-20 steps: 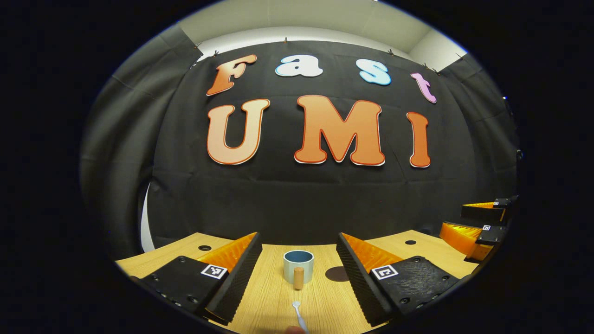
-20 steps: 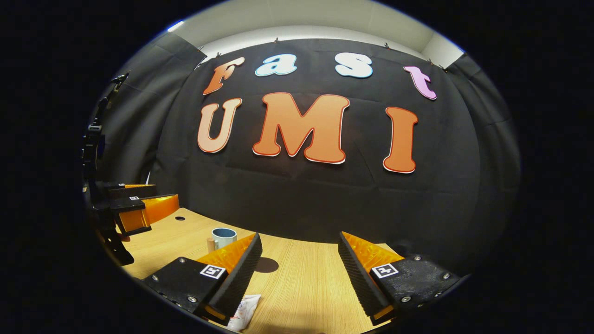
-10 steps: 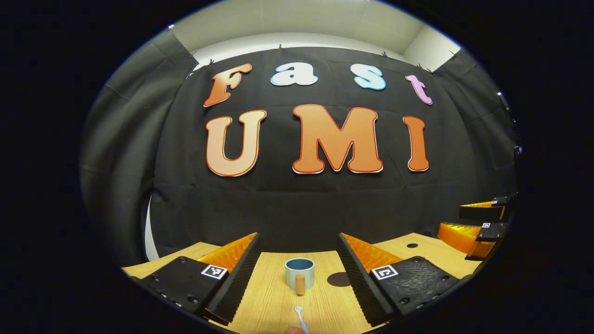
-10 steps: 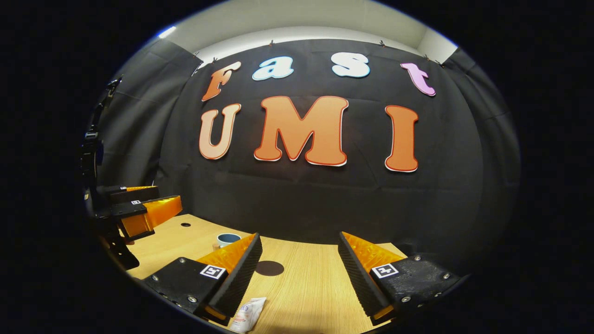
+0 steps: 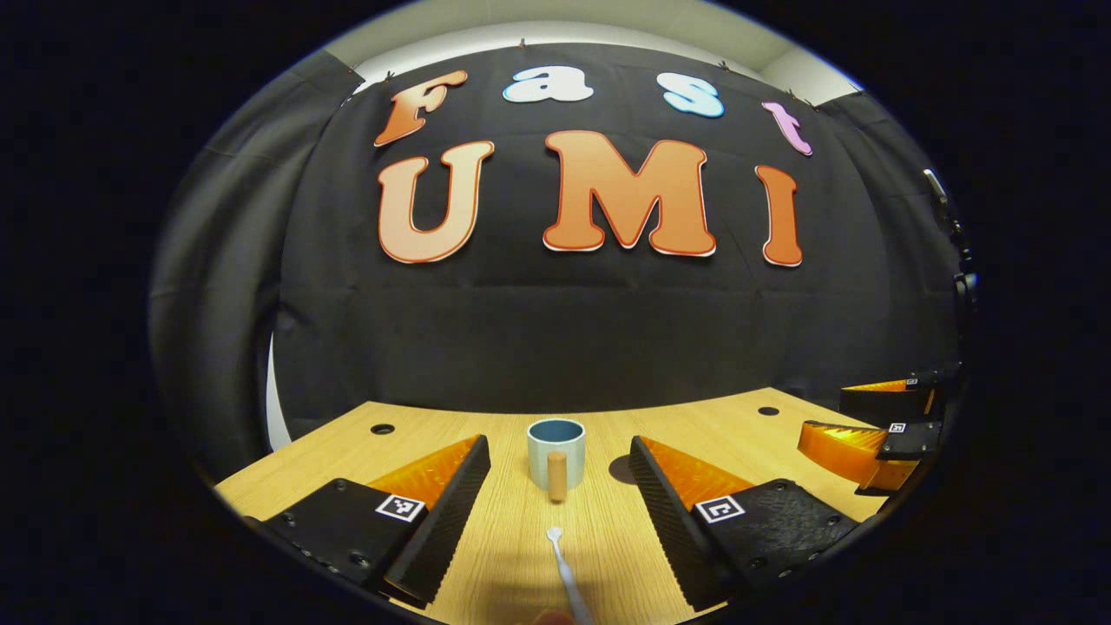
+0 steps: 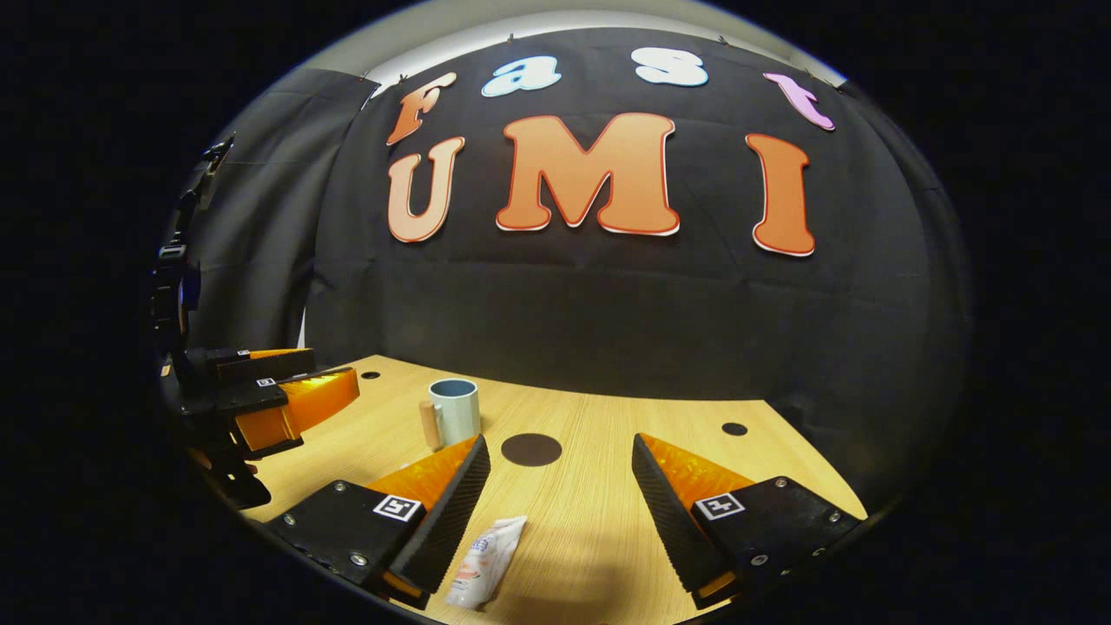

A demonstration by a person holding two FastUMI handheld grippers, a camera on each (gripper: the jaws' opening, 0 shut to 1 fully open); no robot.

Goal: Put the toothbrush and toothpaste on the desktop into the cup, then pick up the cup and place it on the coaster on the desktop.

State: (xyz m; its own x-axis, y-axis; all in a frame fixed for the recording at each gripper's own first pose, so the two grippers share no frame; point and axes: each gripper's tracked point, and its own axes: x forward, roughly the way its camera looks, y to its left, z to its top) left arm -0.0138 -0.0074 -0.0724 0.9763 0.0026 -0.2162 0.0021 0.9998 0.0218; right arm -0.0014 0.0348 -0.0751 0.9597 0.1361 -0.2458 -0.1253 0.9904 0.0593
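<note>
A pale blue cup (image 5: pixel 556 451) with a wooden handle stands upright on the wooden desktop (image 5: pixel 512 555), straight ahead of my open left gripper (image 5: pixel 560 486). A white toothbrush (image 5: pixel 562 569) lies between the left fingers, its head pointing at the cup. In the right gripper view the cup (image 6: pixel 456 411) stands at the left, with a dark round coaster (image 6: pixel 531 449) just to its right. A white toothpaste tube (image 6: pixel 486 560) lies flat by the inner edge of the left finger of my open right gripper (image 6: pixel 560 486). The left gripper (image 6: pixel 278 404) hangs at the far left there.
The desktop (image 6: pixel 590 538) has small dark holes (image 6: pixel 734 429) near its back corners. The black cloth wall rises right behind the desk. In the left gripper view the right gripper (image 5: pixel 877 434) hangs over the desk's right side, and the coaster (image 5: pixel 621 470) peeks out beside the right finger.
Both views have tipped downward, so more of the desktop shows. The toothpaste tube and coaster are fuller in the right gripper view. Nothing on the desk has moved.
</note>
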